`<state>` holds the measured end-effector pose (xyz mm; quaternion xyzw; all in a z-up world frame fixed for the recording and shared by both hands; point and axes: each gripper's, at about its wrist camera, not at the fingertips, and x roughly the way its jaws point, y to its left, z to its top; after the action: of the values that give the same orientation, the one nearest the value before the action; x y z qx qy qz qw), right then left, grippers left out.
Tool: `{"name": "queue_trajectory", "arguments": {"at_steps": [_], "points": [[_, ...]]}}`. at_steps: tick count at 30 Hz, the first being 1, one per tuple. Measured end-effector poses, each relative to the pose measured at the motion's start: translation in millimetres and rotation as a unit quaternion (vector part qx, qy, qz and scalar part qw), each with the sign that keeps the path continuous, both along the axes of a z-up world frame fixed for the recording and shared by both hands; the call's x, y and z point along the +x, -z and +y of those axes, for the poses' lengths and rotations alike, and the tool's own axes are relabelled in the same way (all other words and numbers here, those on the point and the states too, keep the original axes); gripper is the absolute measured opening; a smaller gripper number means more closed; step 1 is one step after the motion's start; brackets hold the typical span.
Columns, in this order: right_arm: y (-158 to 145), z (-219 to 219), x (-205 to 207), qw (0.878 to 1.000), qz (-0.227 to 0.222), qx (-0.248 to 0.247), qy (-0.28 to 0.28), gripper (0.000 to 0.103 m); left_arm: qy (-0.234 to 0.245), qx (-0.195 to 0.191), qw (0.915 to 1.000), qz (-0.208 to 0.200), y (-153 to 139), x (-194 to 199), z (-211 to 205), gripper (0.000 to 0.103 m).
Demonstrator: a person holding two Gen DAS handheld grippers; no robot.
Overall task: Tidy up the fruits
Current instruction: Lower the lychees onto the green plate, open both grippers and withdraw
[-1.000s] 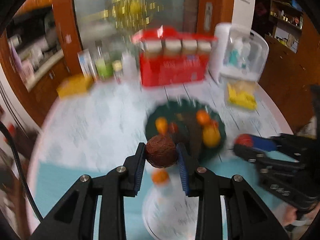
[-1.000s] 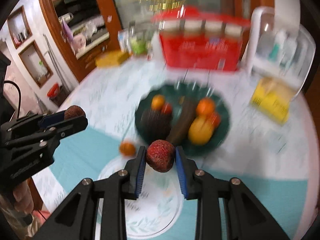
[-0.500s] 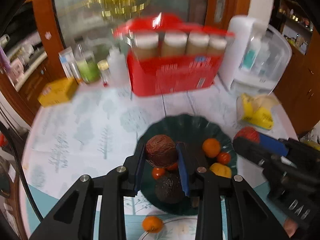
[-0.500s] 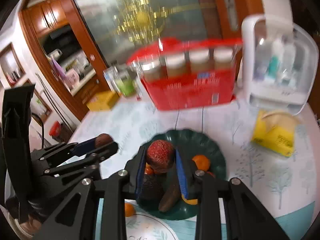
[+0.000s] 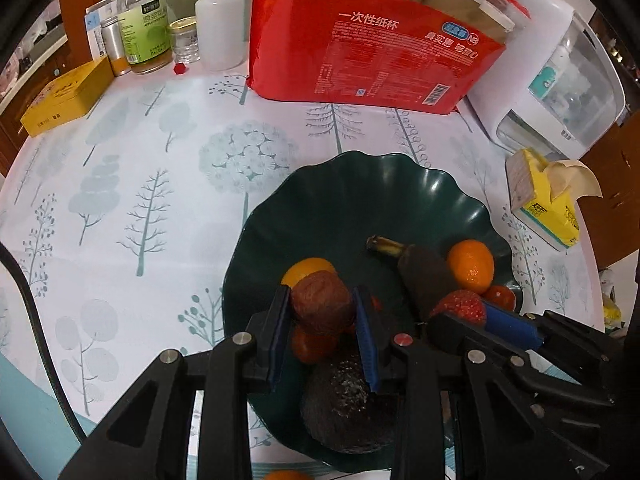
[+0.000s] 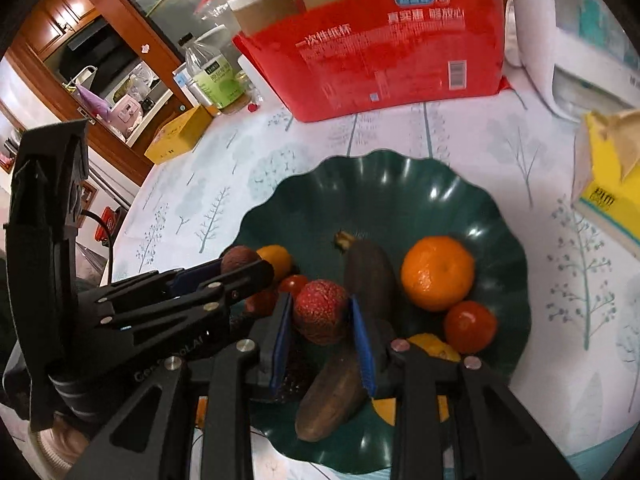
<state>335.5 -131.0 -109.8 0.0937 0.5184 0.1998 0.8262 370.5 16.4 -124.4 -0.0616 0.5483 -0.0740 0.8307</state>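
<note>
Fingers [image 6: 286,332] pinch red lychee [image 6: 321,309] beside lengthwise banana [image 6: 360,312].

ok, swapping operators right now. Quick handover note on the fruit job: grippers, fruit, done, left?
Left gripper: shut on a brown lychee, over the green bowl.
Right gripper: shut on a red lychee, also over the bowl.
In the bowl: dark banana, large orange, small red tomato, avocado, more small fruit.
Done: most fruit is in the bowl.
Left: release both lychees into it; one small orange fruit lies outside the near rim, probably next.
</note>
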Motion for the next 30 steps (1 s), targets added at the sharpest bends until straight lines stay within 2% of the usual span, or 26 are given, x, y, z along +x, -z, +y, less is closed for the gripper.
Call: {"name": "queue_trajectory", "arguments": {"at_steps": [3,7,15,25,30], "points": [[-1,-1,0,1.000,0.002,0.005,0.002,0.031,-0.001,-0.013,0.9998,0.011,5,1,4,0.034],[0,-5,1,1.000,0.011,0.025,0.010,0.033,-0.006,-0.011,0.9998,0.017,6,-3,8,0.052],[-3,-5,-6,1.000,0.000,0.013,0.012,0.035,-0.012,-0.005,0.9998,0.013,-2,-11,13,0.066],[-10,-9,-16,1.000,-0.011,-0.003,0.018,0.035,-0.006,0.022,0.9997,0.007,-17,-27,13,0.068],[-23,-11,-28,1.000,-0.018,-0.008,0.020,0.035,0.000,0.030,0.9996,-0.001,-38,-45,14,0.068]]}}
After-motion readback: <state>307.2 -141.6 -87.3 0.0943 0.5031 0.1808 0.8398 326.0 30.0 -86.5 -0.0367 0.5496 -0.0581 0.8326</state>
